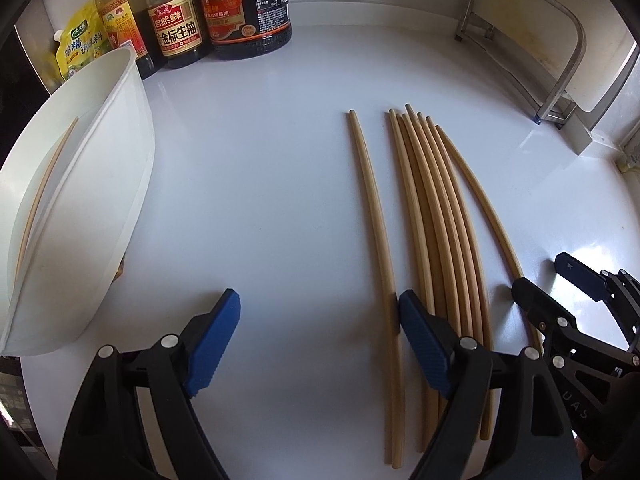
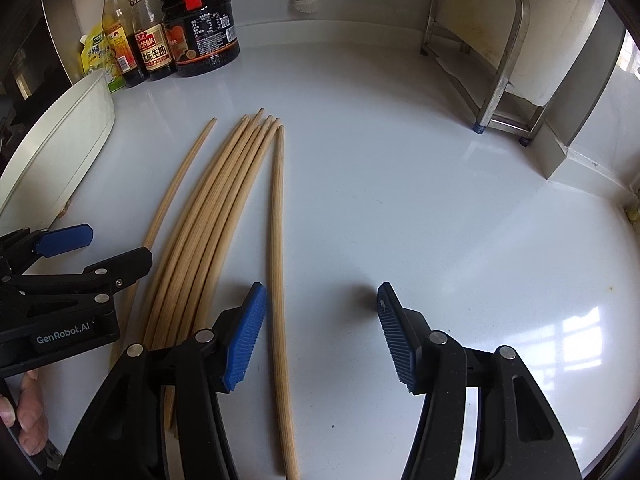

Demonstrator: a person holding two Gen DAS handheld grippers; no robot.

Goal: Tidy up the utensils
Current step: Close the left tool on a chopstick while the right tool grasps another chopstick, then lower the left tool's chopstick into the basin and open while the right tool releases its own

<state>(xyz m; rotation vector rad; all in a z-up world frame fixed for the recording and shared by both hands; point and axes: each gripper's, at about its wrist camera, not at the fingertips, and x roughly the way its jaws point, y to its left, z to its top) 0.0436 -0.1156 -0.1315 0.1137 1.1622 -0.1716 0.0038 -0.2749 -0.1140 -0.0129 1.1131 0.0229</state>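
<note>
1. Chopsticks (image 1: pixel 436 240): bundle lying mid-counter, one strand apart on the container side, likely staged for sorting.
2. White container (image 1: pixel 80 208): left counter edge; one chopstick inside.
3. Left gripper (image 1: pixel 320 340): wide open, holding nothing, one pad beside the stray chopstick.
4. Right gripper (image 2: pixel 322 336): wide open, empty, astride the outermost chopstick.

On the counter lie seven chopsticks (image 1: pixel 430 216). One more chopstick (image 1: pixel 44 192) is in the one white container (image 1: pixel 92 216). Far left stand three bottles (image 2: pixel 160 40) and one yellow pouch (image 1: pixel 78 46).
</note>
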